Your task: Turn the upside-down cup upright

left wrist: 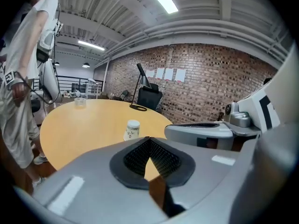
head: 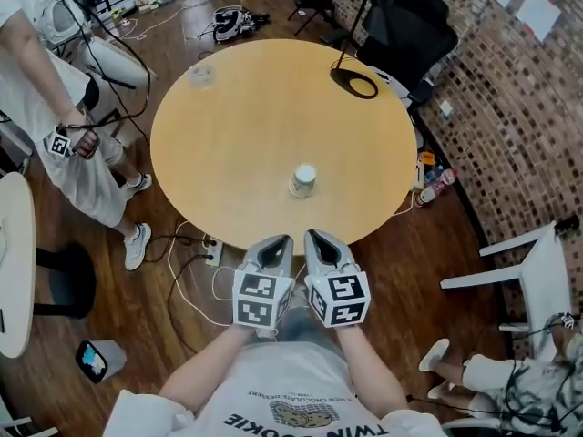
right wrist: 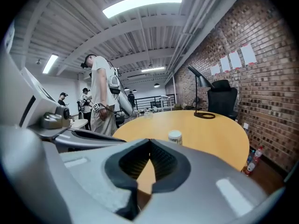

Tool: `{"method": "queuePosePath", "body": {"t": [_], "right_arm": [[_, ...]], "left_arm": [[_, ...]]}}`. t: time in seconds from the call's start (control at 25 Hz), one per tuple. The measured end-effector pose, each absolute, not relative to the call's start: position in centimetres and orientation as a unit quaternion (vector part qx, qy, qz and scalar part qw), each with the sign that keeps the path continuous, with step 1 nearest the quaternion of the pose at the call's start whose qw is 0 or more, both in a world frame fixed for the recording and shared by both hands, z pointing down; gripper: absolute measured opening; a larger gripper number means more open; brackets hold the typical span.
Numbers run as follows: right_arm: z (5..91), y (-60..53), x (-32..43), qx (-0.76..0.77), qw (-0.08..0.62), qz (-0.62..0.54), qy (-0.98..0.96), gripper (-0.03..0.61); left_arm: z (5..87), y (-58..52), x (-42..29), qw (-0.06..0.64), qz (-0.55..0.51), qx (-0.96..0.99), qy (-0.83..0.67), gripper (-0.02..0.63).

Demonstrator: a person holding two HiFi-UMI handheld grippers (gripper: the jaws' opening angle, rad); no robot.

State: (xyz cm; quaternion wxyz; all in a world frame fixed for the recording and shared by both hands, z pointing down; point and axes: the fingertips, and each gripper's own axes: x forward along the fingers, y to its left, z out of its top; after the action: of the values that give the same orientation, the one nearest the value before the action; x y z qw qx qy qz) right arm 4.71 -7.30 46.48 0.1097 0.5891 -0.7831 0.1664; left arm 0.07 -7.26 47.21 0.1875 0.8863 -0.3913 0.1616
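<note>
Shirt cloth (head: 273, 399) fills the bottom of the head view, and two forearms reach forward from it. Each ends in a marker cube (head: 261, 299) with black and white squares. Beyond the cubes the left tool (left wrist: 149, 139) and the right tool (right wrist: 149, 141) sit side by side, nearly touching. They are over the floor, just short of the near edge of the table (head: 237, 135). In its own view each tool has its ribbed pads pressed together at the tips, with nothing between them. The other tool's grey body shows at the side of each view.

A power strip (head: 211, 248) and loose white cables lie on the wooden floor under the near rim.

The cup (head: 303, 179) stands on the round, light-wood table, near its front edge and a little right of centre. It is ahead of both tools and apart from them. Its flat white base faces up and its wider, printed end rests on the wood, so it is upside down.

A clear tumbler (head: 200, 74) stands far back on the left part of the table. At the far right rim is the black ring base of a lamp (head: 355, 82), whose stem leans up and away. A black office chair (head: 410, 30) stands behind it, against a brick wall (head: 510, 107).

A person in white (head: 46, 107) stands left of the table. A white chair (head: 537, 271) stands at the right, and bottles (head: 435, 185) lie on the floor beside the table's right edge.
</note>
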Motion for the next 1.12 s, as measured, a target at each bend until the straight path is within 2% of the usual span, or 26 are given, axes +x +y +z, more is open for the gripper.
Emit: {"method": "queuePosePath", "body": {"t": [0.4,1.12], "right_arm": [[46.1,-0.3,3.7,0.592,0.108,0.168,-0.781,0.002],[45.9,8.3,6.7,0.571,0.098,0.166,-0.798,0.002]], "left_arm": [[47.1,-0.8,0.0,0.191,0.144,0.890,-0.388,0.003],[46.1,8.0,3.2,0.168,0.140,0.881,-0.419,0.002]]}}
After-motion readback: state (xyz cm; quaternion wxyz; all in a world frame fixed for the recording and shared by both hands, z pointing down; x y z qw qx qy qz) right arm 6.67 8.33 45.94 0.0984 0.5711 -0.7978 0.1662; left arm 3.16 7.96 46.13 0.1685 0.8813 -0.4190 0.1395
